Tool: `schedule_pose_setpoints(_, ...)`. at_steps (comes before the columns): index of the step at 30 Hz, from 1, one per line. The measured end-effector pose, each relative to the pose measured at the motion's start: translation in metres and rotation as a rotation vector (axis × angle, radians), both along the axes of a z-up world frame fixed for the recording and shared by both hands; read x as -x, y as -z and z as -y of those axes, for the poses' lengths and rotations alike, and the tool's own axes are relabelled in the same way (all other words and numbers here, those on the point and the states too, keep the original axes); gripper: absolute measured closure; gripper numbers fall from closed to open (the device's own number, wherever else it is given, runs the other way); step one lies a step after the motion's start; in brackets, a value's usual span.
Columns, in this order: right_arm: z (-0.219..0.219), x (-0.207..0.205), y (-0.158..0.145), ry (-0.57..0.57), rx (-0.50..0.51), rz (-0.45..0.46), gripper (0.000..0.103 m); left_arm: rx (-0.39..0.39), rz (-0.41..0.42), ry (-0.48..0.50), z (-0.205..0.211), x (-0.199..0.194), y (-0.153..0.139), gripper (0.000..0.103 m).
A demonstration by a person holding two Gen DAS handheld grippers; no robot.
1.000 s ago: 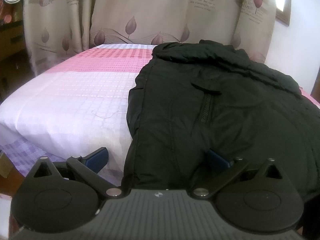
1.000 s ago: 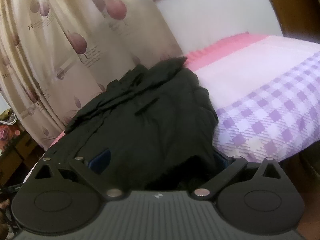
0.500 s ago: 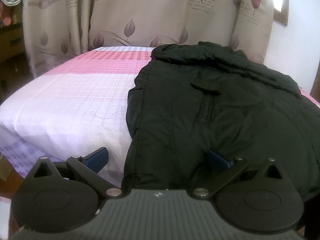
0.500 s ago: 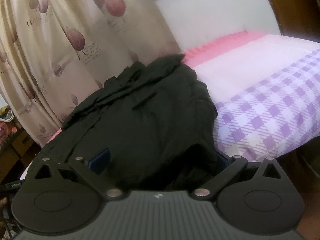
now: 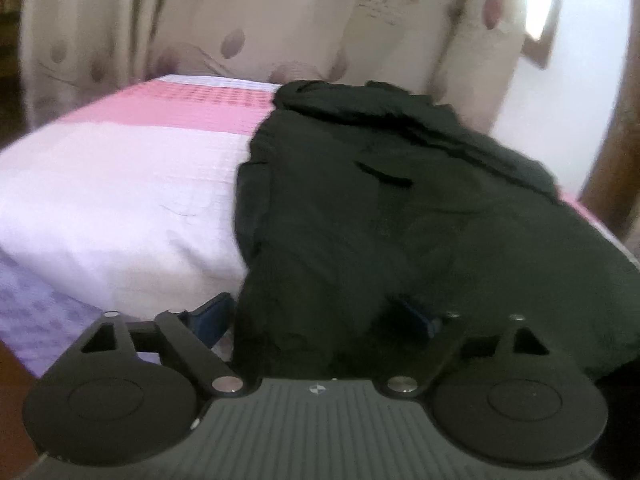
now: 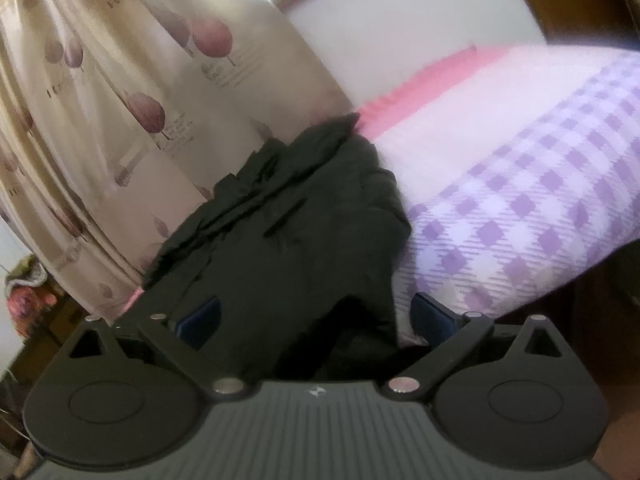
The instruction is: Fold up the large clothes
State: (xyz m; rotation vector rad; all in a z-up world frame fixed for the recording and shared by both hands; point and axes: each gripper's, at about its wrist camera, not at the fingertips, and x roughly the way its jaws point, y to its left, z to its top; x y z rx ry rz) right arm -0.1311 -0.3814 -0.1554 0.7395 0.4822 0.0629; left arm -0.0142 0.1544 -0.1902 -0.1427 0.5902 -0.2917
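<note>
I've got the black jacket (image 5: 400, 216) laid flat on the bed (image 5: 120, 200), filling the stretch from about twelve o'clock round to three in my left view, its hem hanging over the near edge right at my fingers. My left gripper (image 5: 320, 316) has the hem's left corner between its blue pads (image 5: 212, 314); the jaws have just been closing in, but the pads stand apart and I can't see them pressing the cloth yet. From nine to eleven o'clock the pink and white bedspread lies bare, plenty of room on that side, and the jacket's long left edge runs straight up towards the curtain (image 5: 200, 20) at twelve. Over to my right gripper (image 6: 316, 320): jaws wide, the hem's right corner drooping between the pads, not pinched. At one to three o'clock there the purple checked cover (image 6: 540, 208) is open ground right to the bed's edge. The jacket's collar end sits at eleven, close against the curtain (image 6: 120, 100). Both views are blurred.
</note>
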Motion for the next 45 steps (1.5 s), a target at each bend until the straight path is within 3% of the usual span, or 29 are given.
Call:
schedule_pose_setpoints(2,0.007,0.004,0.001,-0.015,-0.033,0.004,0.012,0.005,-0.002,0.034,-0.001,0.001,0.002,0.02)
schedule_pose_setpoints(6,0.019,0.006,0.003,-0.039,-0.093,-0.006,0.058,0.085,-0.039,0.105,-0.007,-0.001,0.006,0.02)
schedule_pose_setpoints(10,0.019,0.003,0.004,-0.042,-0.114,-0.032,0.076,0.179,-0.071,0.137,-0.019,-0.004,0.012,0.023)
schedule_pose_setpoints(11,0.019,0.004,0.003,-0.042,-0.12,-0.026,0.08,0.205,-0.079,0.127,-0.023,-0.005,0.013,0.032)
schedule_pose_setpoints(12,0.019,0.004,0.002,-0.042,-0.129,-0.02,0.082,0.237,-0.091,0.113,-0.028,-0.006,0.015,0.043)
schedule_pose_setpoints(16,0.022,0.004,-0.001,-0.059,-0.144,-0.015,0.082,0.345,-0.132,0.102,-0.044,-0.011,0.021,0.046)
schedule_pose_setpoints(19,0.023,0.003,0.002,-0.063,-0.155,-0.013,0.075,0.346,-0.157,0.098,-0.043,-0.014,0.025,0.028)
schedule_pose_setpoints(20,0.024,0.002,0.003,-0.061,-0.178,-0.01,0.056,0.343,-0.162,0.088,-0.043,-0.015,0.026,0.019)
schedule_pose_setpoints(21,0.024,0.002,0.004,-0.059,-0.189,-0.008,0.042,0.343,-0.161,0.077,-0.042,-0.016,0.028,0.019)
schedule_pose_setpoints(23,0.018,0.0,0.002,-0.05,-0.159,0.004,0.041,0.368,-0.173,0.086,-0.042,-0.018,0.031,0.026)
schedule_pose_setpoints(24,0.015,-0.003,0.001,-0.056,-0.138,0.001,0.041,0.393,-0.18,0.097,-0.045,-0.018,0.034,0.042)
schedule_pose_setpoints(26,0.008,-0.008,-0.001,-0.076,-0.098,-0.009,0.044,0.452,-0.201,0.122,-0.046,-0.02,0.038,0.062)
schedule_pose_setpoints(28,-0.001,-0.015,-0.003,-0.096,-0.027,-0.048,0.072,0.458,-0.192,0.121,-0.047,-0.017,0.036,0.071)
schedule_pose_setpoints(30,-0.004,-0.019,-0.005,-0.095,0.005,-0.073,0.087,0.452,-0.173,0.114,-0.046,-0.012,0.03,0.079)
schedule_pose_setpoints(33,0.0,-0.015,-0.009,-0.103,-0.059,-0.036,0.09,0.5,-0.164,0.09,-0.05,-0.005,0.022,0.085)
schedule_pose_setpoints(39,0.011,-0.004,-0.022,-0.102,-0.178,0.023,0.09,0.59,-0.094,0.075,-0.062,0.015,-0.002,0.086)
schedule_pose_setpoints(45,0.013,0.009,-0.033,-0.117,-0.281,0.068,0.09,0.668,-0.008,0.123,-0.073,0.042,-0.021,0.087)
